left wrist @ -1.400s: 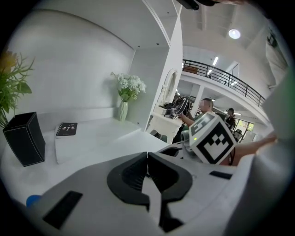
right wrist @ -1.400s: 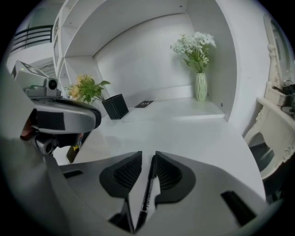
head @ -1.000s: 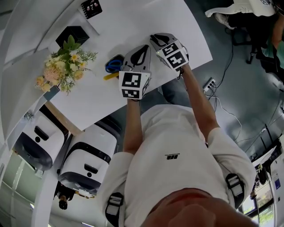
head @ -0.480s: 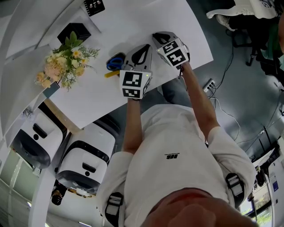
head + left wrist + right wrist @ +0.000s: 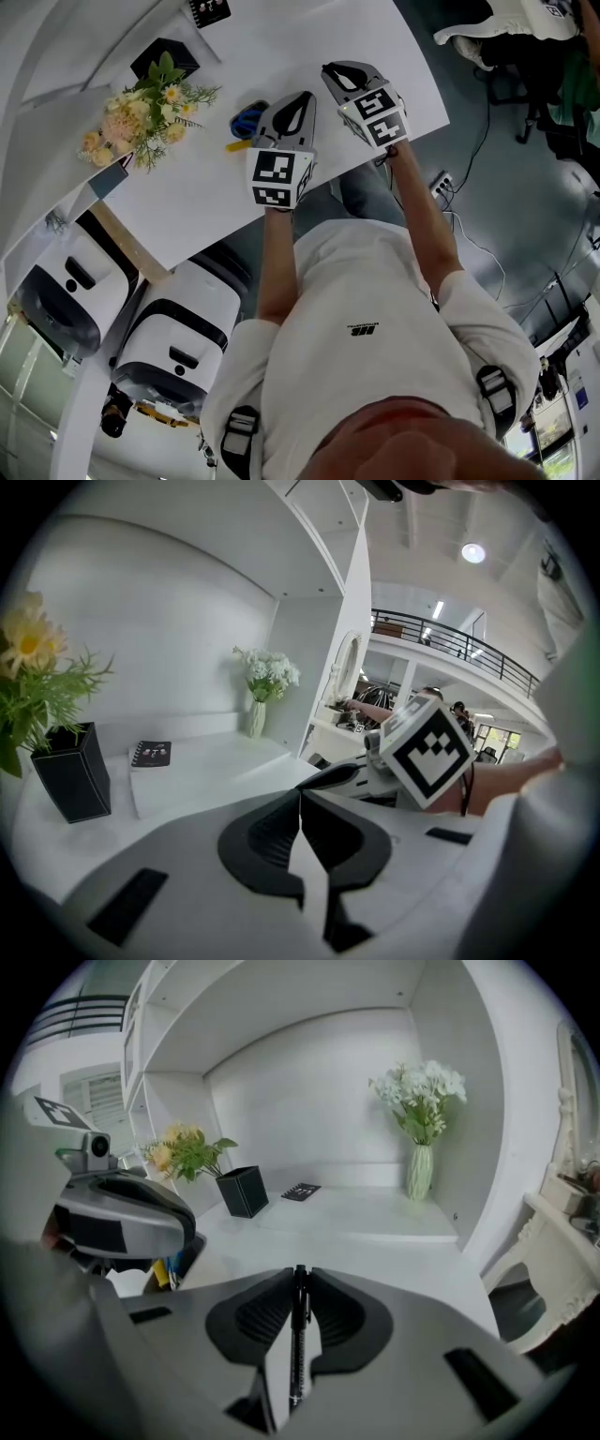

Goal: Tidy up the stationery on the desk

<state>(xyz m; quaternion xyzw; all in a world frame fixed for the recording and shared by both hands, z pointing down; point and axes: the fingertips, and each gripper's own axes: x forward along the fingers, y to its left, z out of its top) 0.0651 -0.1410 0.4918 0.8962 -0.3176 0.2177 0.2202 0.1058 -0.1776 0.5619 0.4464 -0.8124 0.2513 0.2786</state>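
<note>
Right gripper [image 5: 300,1271] has just been closing its jaws, now clamped on a black pen [image 5: 296,1354] (it lies lengthwise between them). Left gripper [image 5: 300,797] is pinched together, empty, by the surface's [image 5: 309,37] near edge.

Black notebook [image 5: 210,9] partly beyond the head view's top edge

Head view: mounted above the person, facing steeply down over the torso onto the white desk [image 5: 309,33], at moderate distance. Left gripper view: close behind the left gripper [image 5: 300,98], facing across the desk. Right gripper view: close behind the right gripper [image 5: 330,70], likewise. All three views share the black holder [image 5: 155,61] and the notebook [image 5: 209,9].
</note>
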